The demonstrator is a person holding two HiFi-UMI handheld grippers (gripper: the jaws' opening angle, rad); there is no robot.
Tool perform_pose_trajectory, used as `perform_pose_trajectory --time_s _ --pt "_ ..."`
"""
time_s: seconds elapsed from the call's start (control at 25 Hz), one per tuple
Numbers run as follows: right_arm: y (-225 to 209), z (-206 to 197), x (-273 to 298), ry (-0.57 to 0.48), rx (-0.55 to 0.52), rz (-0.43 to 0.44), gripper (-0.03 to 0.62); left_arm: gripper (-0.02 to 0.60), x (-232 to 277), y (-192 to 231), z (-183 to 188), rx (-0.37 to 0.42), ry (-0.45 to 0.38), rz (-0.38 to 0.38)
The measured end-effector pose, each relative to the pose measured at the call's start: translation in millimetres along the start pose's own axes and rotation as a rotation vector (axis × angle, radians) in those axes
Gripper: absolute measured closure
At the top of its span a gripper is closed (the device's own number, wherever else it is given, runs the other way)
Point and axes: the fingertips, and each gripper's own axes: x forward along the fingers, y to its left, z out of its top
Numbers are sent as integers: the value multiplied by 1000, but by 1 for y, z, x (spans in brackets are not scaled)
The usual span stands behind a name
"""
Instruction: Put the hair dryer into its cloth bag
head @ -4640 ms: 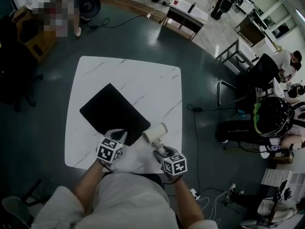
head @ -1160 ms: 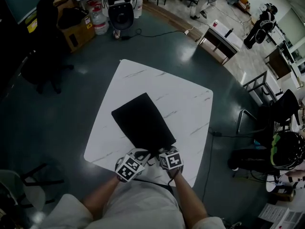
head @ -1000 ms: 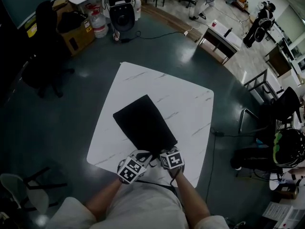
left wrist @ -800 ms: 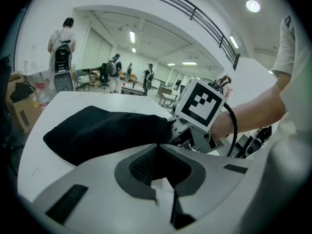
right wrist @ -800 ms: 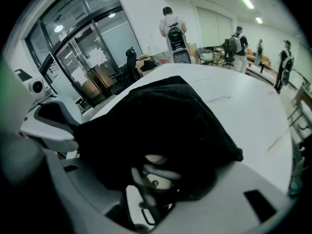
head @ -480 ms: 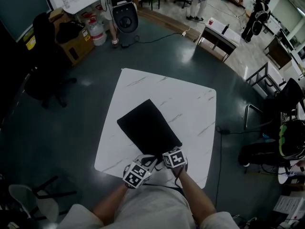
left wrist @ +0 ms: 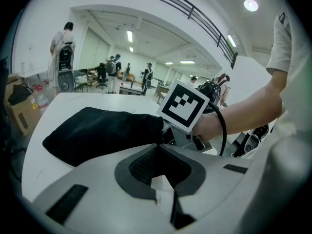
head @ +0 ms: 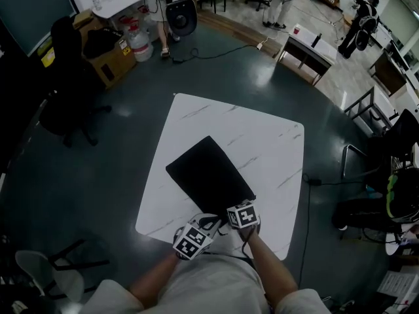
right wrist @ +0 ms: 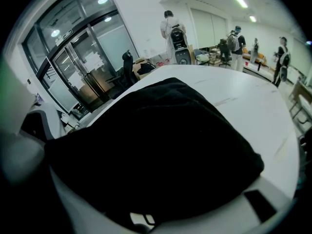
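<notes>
Head view: the left gripper [head: 207, 224] and right gripper [head: 239, 211] meet at the near end of a flat black cloth bag [head: 208, 175]. The bag lies slantwise on a white marble-patterned worktop [head: 262, 136]. Around it are dark teal floor [head: 98, 142], a cardboard box [head: 114, 61], a black speaker [head: 183, 15] and a long desk [head: 308, 44].

Left gripper view: the left gripper's [left wrist: 158, 147] jaws are clenched, their tips meeting right at the bag's [left wrist: 102, 133] hem and seemingly pinching it. Just beyond is the right gripper's marker cube [left wrist: 187, 105] with the person's forearm [left wrist: 243, 111] behind it. People stand in the bright hall past the worktop [left wrist: 73, 99].

Right gripper view: black cloth [right wrist: 156, 150] drapes over the jaws and fills the frame, so their grip cannot be read. The hair dryer shows in no view. Pale worktop [right wrist: 253, 106] runs beyond, with glass doors [right wrist: 83, 57] at left and a standing person [right wrist: 170, 28].
</notes>
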Motion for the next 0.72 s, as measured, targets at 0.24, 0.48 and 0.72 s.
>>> perform_pose_trajectory --time_s 0.24,0.48,0.72 --pt "3 6 8 -19 27 -8 352 561 -6 7 1 0 3 8" --pt "1 -2 17 4 -27 -26 341 561 -5 12 -4 -32 21 10" --pt "-3 -2 2 -59 -53 -60 304 561 1 12 -2 -32 18 16"
